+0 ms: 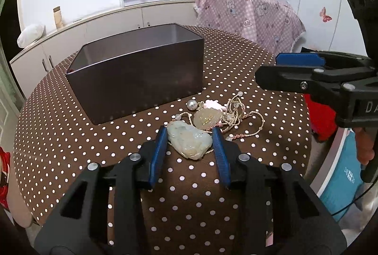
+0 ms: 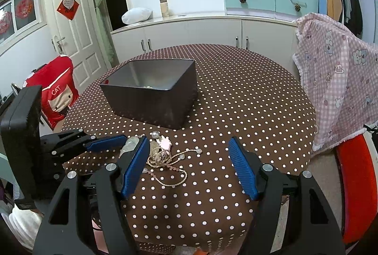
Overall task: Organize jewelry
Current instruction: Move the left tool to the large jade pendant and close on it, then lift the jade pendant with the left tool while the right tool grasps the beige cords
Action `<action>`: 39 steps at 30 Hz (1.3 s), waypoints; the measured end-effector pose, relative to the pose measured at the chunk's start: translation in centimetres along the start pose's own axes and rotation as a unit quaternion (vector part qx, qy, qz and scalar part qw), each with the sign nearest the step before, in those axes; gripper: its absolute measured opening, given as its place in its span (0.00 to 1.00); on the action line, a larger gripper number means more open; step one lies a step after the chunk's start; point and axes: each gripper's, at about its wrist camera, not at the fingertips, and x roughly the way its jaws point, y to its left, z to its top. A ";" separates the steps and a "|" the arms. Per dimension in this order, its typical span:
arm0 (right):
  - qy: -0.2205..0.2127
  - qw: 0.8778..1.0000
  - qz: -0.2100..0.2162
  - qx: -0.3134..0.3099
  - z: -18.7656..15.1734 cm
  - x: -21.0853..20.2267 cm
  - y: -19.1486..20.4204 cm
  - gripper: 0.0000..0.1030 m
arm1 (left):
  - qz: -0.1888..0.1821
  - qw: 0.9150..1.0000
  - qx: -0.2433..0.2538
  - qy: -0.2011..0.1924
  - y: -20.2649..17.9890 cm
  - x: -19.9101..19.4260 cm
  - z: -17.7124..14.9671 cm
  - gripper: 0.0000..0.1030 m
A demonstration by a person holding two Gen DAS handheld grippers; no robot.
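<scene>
The left tongs (image 1: pixel 190 136) pinch a smooth, oblong pale-green jade pendant (image 1: pixel 189 140) lying diagonally on the table (image 1: pixel 70 125); the right tongs (image 2: pixel 189 148) gape wide, empty.

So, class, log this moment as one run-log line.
left claw: closed on pale jade pendant | right claw: open, empty, over cords | box: upright on table
</scene>
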 end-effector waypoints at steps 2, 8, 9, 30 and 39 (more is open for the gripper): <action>0.000 1.000 0.001 0.001 -0.1 0.0 0.0 0.64 | 0.004 1.000 -0.005 -0.010 0.2 -0.3 -0.1 0.31; 0.002 1.000 0.007 -0.006 0.0 0.2 0.5 0.64 | 0.000 1.000 -0.020 -0.019 1.3 -1.1 -0.3 0.22; 0.002 1.000 0.008 -0.006 0.0 0.2 0.6 0.64 | 0.001 1.000 -0.020 -0.020 1.4 -1.2 -0.3 0.22; 0.013 1.000 0.011 0.003 0.0 1.2 0.3 0.64 | 0.013 1.000 -0.010 0.017 1.8 0.7 0.5 0.29; 0.014 1.000 0.011 -0.004 -0.2 0.9 0.5 0.64 | 0.024 0.999 -0.036 -0.005 2.5 -0.2 -0.3 0.28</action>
